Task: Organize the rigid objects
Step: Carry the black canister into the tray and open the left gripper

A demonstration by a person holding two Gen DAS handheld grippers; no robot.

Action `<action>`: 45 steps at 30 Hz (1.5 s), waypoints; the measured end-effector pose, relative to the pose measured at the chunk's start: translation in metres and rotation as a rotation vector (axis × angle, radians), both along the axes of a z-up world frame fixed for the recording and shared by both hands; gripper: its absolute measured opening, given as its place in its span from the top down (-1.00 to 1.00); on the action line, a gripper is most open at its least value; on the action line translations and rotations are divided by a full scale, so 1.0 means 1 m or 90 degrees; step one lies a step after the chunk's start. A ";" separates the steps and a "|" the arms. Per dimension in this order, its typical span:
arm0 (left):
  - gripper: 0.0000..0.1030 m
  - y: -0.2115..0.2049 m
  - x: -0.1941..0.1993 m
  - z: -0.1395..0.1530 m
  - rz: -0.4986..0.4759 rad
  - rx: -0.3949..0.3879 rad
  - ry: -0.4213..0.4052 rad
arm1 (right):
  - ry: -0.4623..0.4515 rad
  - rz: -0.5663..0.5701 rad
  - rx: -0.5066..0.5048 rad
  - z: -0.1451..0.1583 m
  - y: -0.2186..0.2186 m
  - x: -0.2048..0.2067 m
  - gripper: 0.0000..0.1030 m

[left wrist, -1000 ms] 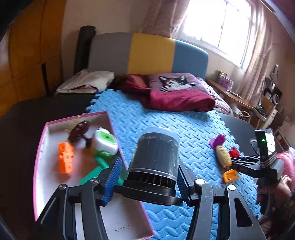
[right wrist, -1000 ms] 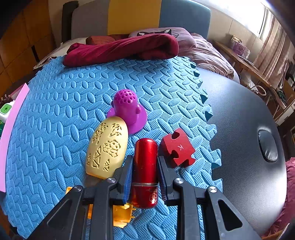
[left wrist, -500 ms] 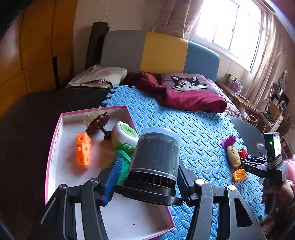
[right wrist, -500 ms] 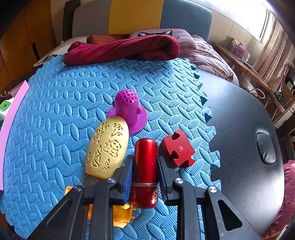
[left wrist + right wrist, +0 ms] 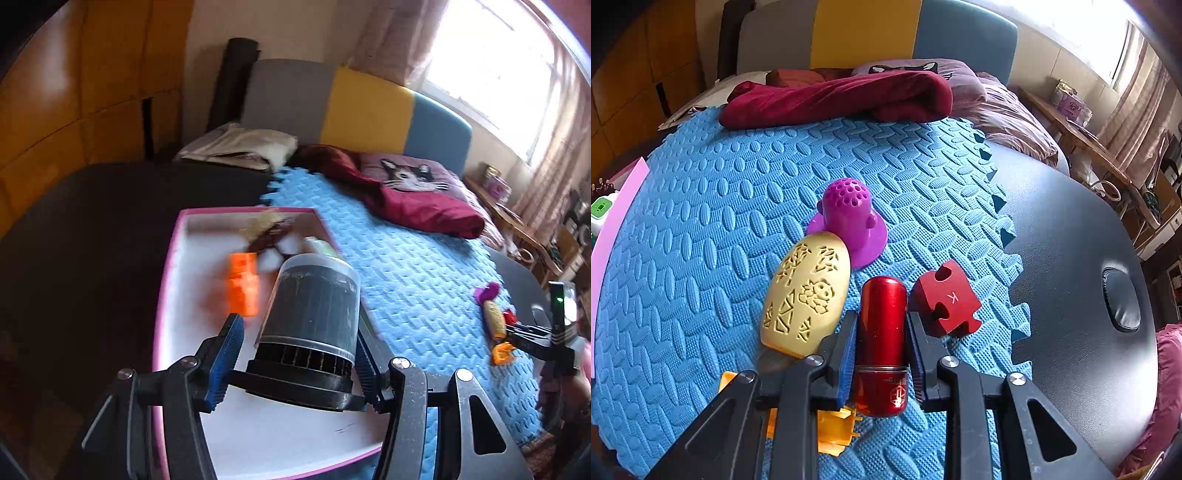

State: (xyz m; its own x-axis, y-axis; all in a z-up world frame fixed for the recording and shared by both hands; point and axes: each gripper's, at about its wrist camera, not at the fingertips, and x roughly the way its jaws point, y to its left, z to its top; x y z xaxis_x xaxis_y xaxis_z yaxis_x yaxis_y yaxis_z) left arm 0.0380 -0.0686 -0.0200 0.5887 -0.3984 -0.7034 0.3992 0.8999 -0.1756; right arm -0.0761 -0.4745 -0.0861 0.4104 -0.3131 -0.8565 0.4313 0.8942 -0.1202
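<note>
My left gripper (image 5: 295, 363) is shut on a dark cylindrical container (image 5: 312, 308) with a clear lid and a black slotted base, held over the pink-rimmed white tray (image 5: 170, 288). In the tray lie an orange block toy (image 5: 242, 284), a brown brush (image 5: 267, 236) and a white and green gadget (image 5: 321, 246), all blurred. My right gripper (image 5: 881, 332) is shut on a red metal cylinder (image 5: 882, 328) that rests on the blue foam mat (image 5: 701, 221). Beside it lie a cream oval brush (image 5: 807, 295), a purple strainer toy (image 5: 849, 221), a red puzzle block (image 5: 947, 304) and an orange piece (image 5: 831, 428).
A maroon blanket (image 5: 838, 98) and a cat pillow (image 5: 410, 175) lie at the far end of the bed. A black table surface (image 5: 1082, 277) borders the mat on the right, with a side table (image 5: 1082, 136) behind. In the left wrist view the right gripper (image 5: 532, 339) shows at the far right.
My left gripper has swung left with the dark container, from over the tray's right edge to over the tray's inside. The right gripper and red cylinder have not moved.
</note>
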 end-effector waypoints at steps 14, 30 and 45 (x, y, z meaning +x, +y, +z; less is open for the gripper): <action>-0.12 0.015 0.046 -0.054 0.052 0.013 0.116 | -0.001 -0.001 0.001 0.000 0.000 0.000 0.52; -0.25 0.014 0.078 -0.059 0.099 0.027 0.123 | -0.002 -0.005 0.006 -0.001 -0.001 0.001 0.52; -0.38 0.023 0.033 -0.029 0.104 0.056 0.015 | -0.003 -0.011 0.006 0.000 -0.001 0.001 0.53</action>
